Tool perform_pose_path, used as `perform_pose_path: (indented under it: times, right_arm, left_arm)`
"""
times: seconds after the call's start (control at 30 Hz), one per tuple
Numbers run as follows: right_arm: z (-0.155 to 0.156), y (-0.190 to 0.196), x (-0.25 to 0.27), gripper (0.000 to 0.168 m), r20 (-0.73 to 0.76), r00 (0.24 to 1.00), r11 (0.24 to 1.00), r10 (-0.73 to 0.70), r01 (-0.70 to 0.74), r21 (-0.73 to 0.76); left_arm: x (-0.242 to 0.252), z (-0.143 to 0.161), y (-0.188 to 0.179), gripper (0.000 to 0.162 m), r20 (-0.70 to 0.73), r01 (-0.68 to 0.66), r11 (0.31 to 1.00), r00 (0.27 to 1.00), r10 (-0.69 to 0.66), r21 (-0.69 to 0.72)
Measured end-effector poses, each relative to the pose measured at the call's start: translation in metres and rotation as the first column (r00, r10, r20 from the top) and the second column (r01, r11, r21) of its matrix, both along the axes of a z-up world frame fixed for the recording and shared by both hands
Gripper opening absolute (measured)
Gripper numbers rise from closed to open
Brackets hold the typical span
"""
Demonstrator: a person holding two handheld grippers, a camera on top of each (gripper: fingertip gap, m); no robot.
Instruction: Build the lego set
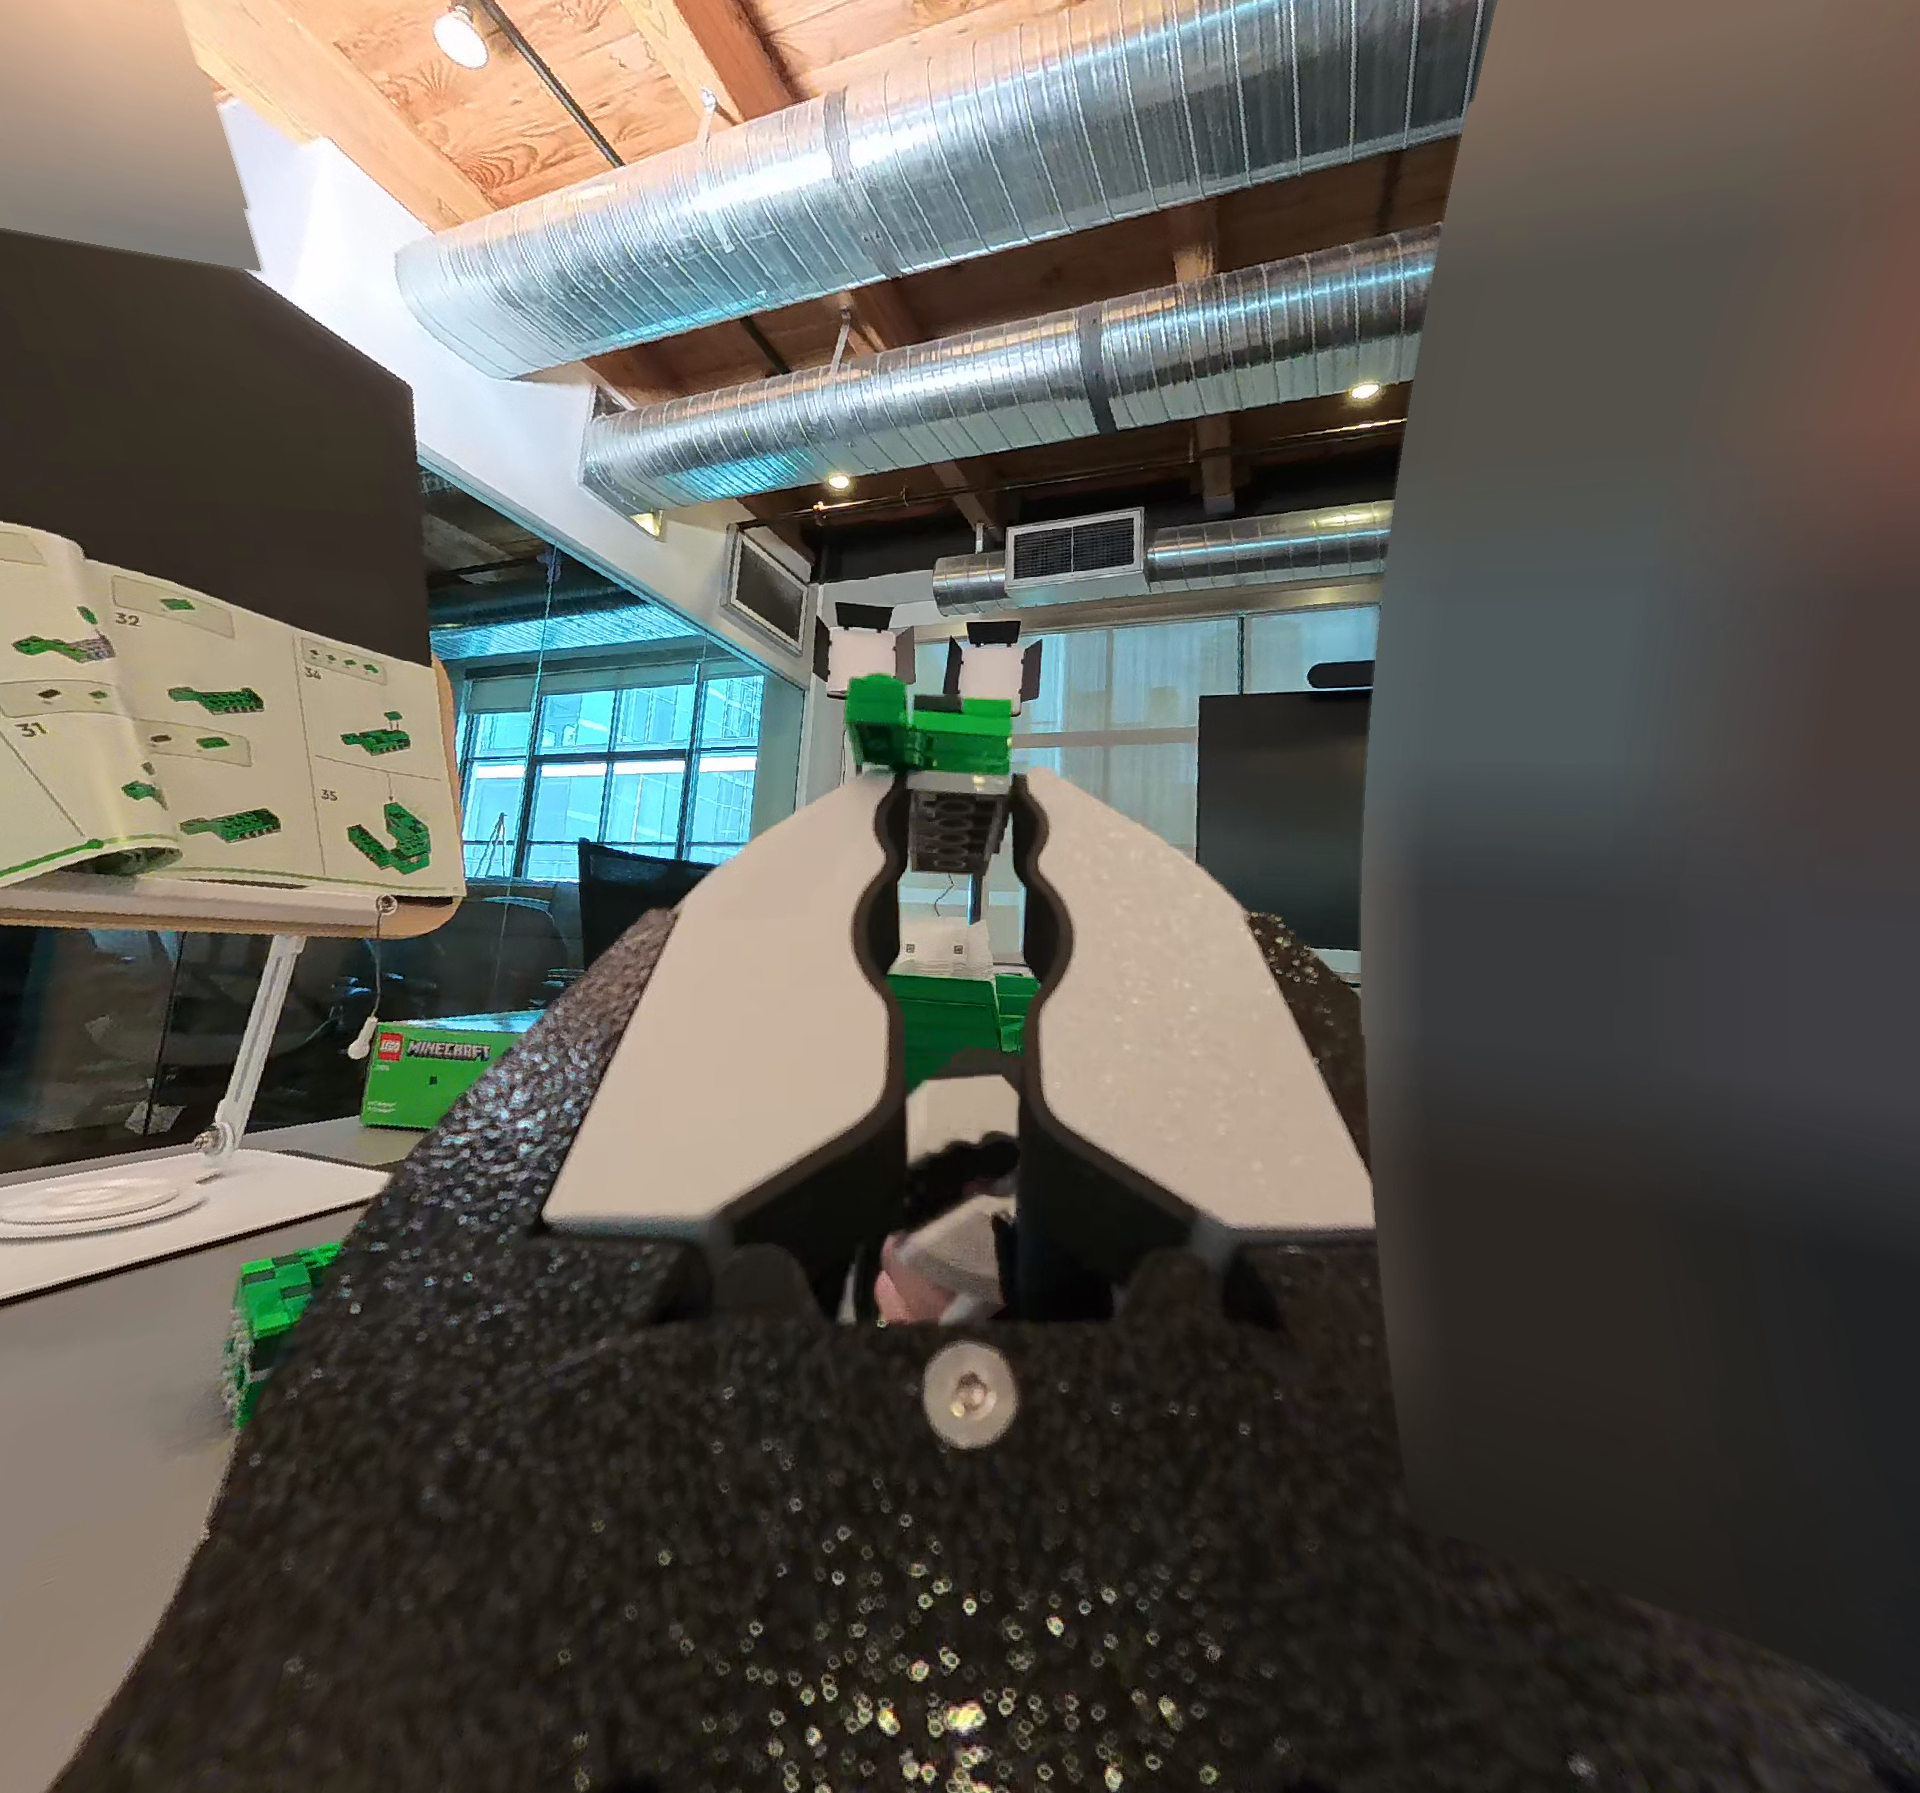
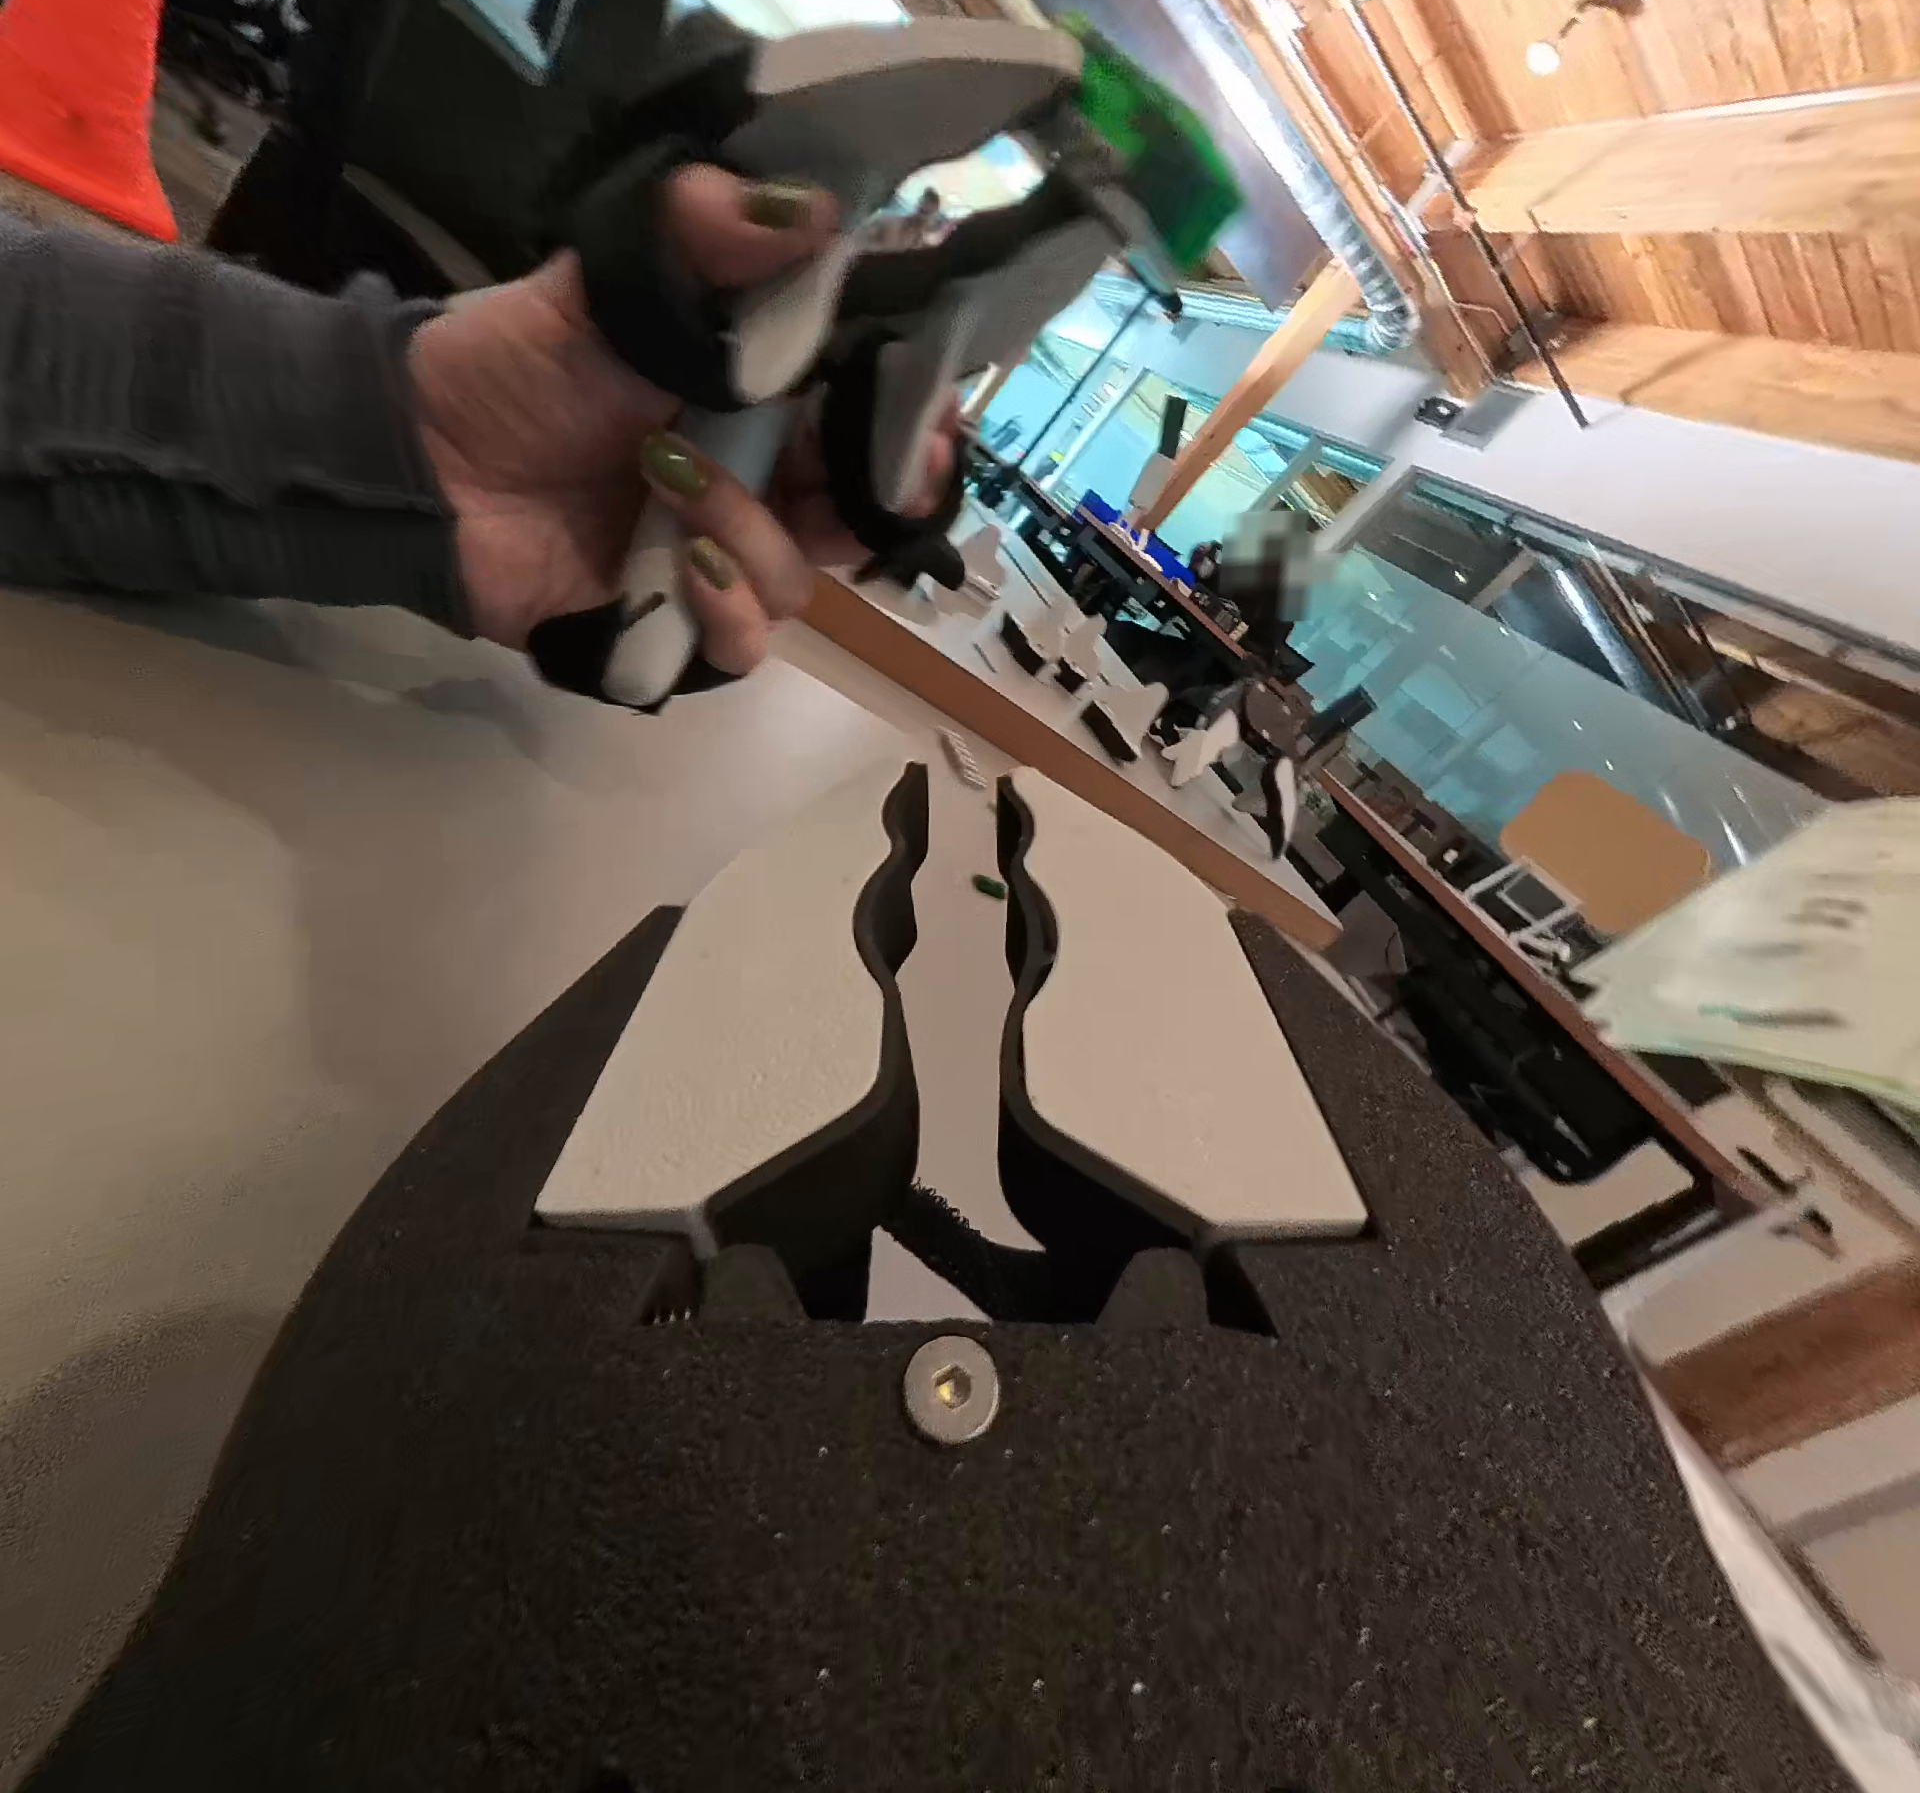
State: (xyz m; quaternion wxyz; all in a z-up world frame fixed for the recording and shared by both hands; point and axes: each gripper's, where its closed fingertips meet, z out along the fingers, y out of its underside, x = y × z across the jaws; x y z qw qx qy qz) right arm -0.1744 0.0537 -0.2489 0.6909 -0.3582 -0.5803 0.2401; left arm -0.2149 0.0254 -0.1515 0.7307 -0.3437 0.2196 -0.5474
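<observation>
My left gripper (image 1: pixel 951 793) is shut on a green and dark grey lego assembly (image 1: pixel 930 730) and holds it raised, tilted up toward the ceiling. The same gripper shows in the right wrist view (image 2: pixel 1081 133), held by a hand, with the green assembly (image 2: pixel 1153 143) at its tips, blurred. My right gripper (image 2: pixel 961 787) is slightly open and empty, low over the pale table (image 2: pixel 312 808). A small green piece (image 2: pixel 985 884) and a small grey plate (image 2: pixel 961 756) lie on the table between and beyond its fingers. Another green lego build (image 1: pixel 275 1296) sits on the table at lower left.
An open instruction booklet (image 1: pixel 229 735) rests on a white stand (image 1: pixel 249 1047) at left; it also shows blurred in the right wrist view (image 2: pixel 1787 964). A green lego box (image 1: pixel 436 1068) stands behind. Other tables with clutter lie beyond the wooden table edge (image 2: pixel 1091 777). Spacing between my two grippers at the tips: around 11 centimeters.
</observation>
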Motion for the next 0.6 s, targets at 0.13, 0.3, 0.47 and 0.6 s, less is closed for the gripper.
perform_pose_path:
  times: [0.13,0.3,0.47,0.6]
  right_arm:
    - [-0.013,-0.038,-0.014,0.005,0.091,0.991,0.993,0.097,-0.103,0.065]
    - [-0.019,-0.061,-0.022,0.003,0.123,0.979,0.984,0.161,-0.169,0.053]
    - [-0.002,-0.048,-0.014,0.006,0.010,0.984,0.980,0.178,-0.176,-0.090]
    - [0.038,-0.034,0.004,0.033,-0.187,0.953,0.928,0.237,-0.279,-0.248]
  left_arm:
    - [-0.002,0.000,0.001,0.018,0.008,-0.015,1.000,1.000,0.015,-0.001]
    - [-0.002,0.000,0.001,0.018,0.004,-0.016,1.000,1.000,0.016,-0.004]
    - [0.000,-0.002,0.003,0.018,-0.012,-0.021,1.000,1.000,0.021,-0.009]
    - [0.008,-0.006,0.003,0.018,-0.065,-0.024,1.000,0.998,0.023,-0.011]
